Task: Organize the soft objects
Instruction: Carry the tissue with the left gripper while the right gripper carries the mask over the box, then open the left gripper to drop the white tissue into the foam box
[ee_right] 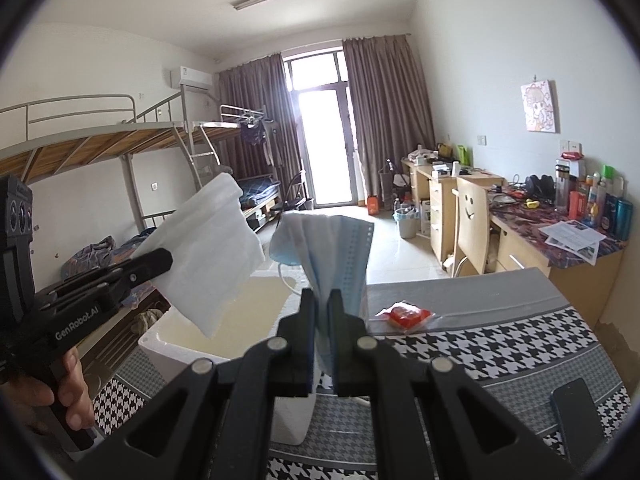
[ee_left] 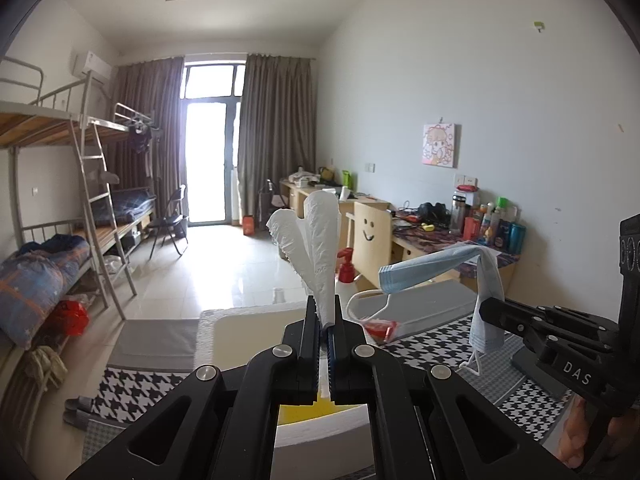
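Observation:
My left gripper is shut on a white paper tissue that stands up out of its jaws; in the right wrist view the same tissue hangs flat from the left gripper, held over a white foam box. My right gripper is shut on a light blue face mask. The left wrist view shows that mask draped from the right gripper, its white ear loop dangling. Both grippers hang above the box and the table.
A houndstooth cloth covers the table. A red wrapped packet lies on it, and a dark phone sits at the right. A wooden chair and cluttered desk stand behind; bunk beds are on the left.

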### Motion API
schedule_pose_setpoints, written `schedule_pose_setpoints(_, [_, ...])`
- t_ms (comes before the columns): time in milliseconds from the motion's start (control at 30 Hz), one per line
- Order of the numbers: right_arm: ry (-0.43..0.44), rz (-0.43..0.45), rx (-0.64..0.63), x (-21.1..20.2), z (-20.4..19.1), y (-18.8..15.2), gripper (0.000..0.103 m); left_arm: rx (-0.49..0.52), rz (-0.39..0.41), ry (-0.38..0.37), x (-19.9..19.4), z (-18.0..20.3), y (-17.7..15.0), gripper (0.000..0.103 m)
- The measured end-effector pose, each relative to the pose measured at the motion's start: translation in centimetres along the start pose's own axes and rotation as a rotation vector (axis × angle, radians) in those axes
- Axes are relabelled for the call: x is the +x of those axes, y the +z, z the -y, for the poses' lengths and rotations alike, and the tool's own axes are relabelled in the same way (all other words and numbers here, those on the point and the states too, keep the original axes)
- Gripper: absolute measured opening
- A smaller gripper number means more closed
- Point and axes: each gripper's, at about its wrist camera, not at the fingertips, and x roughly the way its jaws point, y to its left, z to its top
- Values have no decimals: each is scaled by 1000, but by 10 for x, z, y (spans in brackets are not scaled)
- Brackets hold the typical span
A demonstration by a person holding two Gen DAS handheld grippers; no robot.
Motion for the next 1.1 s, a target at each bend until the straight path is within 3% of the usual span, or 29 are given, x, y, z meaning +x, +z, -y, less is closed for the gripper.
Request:
schedule_pose_setpoints(867, [44,-32,-28,18,-21,0,8,-23,-137,73,30,-20,-16,5])
schedule_pose_setpoints(900, [42,-34,-27,19,-20,0,8,-21,-150,77,33,-21,-18,10])
schedule_pose_setpoints(967, [38,-36,-26,19,-20,0,8,-28,-177,76,38,-24,-22,34])
schedule_pose_setpoints(1033, [35,-36,-23,20,-19,0,8,-42,-179,73,39,-27,-24,68])
schedule_pose_setpoints(1100, [27,-34,-22,19,-18,0,8,-44,-173,83,37,-30,-25,78])
